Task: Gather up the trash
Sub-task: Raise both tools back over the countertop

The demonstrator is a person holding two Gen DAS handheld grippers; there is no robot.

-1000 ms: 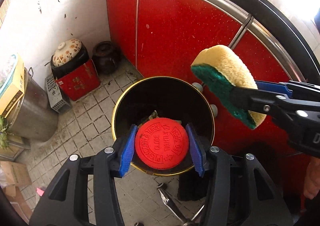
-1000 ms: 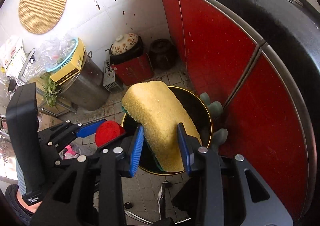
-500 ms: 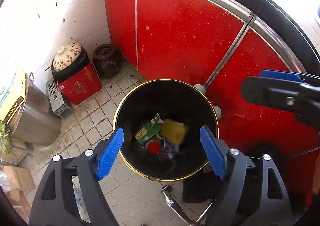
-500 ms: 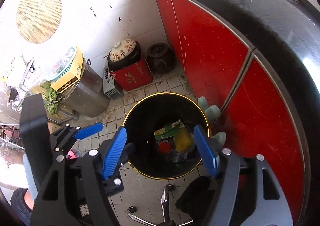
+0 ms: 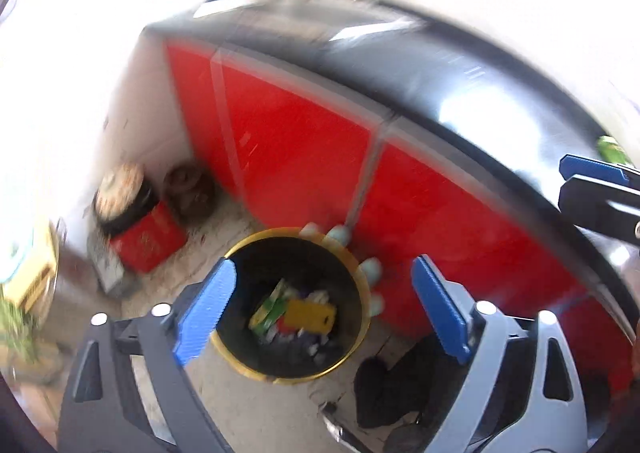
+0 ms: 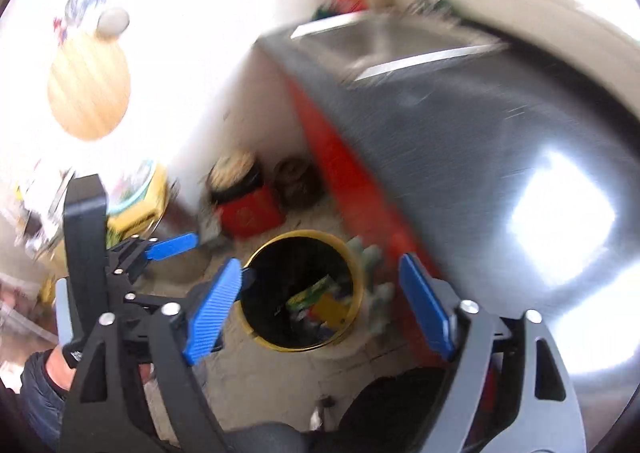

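Two grippers, left gripper (image 5: pixel 320 317) and right gripper (image 6: pixel 320 309), jaws opening, empty, above bin (image 5: pixel 360 277): yellow sponge (image 5: pixel 310 317) inside, likely light, soft, grippable across its sides.

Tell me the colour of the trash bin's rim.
Gold, around a black trash bin; clearest in the left wrist view.

Motion blur smears my views; scraps under the sponge (image 5: pixel 310 316) in the bin (image 5: pixel 362 285) are unreadable to me.

Legible text: none (both views are motion-blurred)
Green packet (image 5: pixel 269 308) in bin (image 5: pixel 362 285): print unreadable
Yellow box (image 6: pixel 138 209), far left: lettering smeared
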